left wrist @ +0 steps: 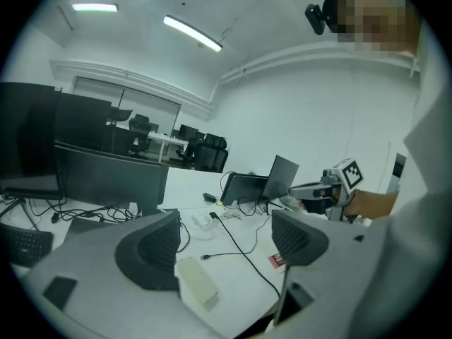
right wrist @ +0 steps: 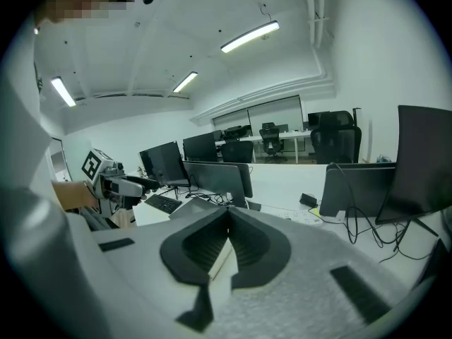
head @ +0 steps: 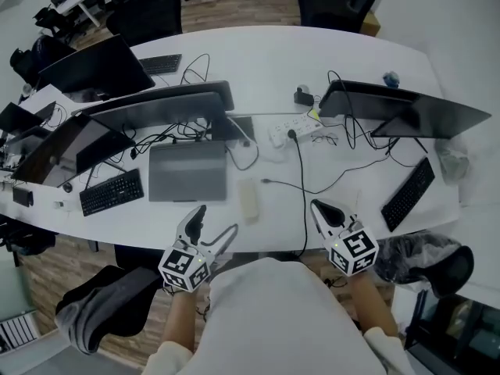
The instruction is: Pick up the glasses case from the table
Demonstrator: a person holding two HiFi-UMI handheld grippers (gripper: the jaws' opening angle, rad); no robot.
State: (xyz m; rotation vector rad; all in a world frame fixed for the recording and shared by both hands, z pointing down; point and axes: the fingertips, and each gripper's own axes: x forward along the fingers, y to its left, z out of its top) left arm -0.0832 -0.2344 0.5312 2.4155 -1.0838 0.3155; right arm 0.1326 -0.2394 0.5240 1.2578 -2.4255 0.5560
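The glasses case (head: 248, 200) is a pale cream oblong lying on the white table (head: 266, 61), near its front edge and right of a grey laptop. My left gripper (head: 217, 219) hovers at the table's front edge, just left of and nearer than the case, jaws wide apart. In the left gripper view the case (left wrist: 196, 281) lies low between the open jaws of the left gripper (left wrist: 226, 235), with no pad touching it. My right gripper (head: 319, 206) is off to the case's right with its jaws together. The right gripper (right wrist: 227, 214) shows its pads meeting at the tips.
The closed grey laptop (head: 187, 170) sits left of the case. A black cable (head: 301, 186) runs from a power strip (head: 293, 127) to the table's front edge, right of the case. Keyboards (head: 112, 191) (head: 408, 194) and several monitors (head: 164, 108) fill the sides and back.
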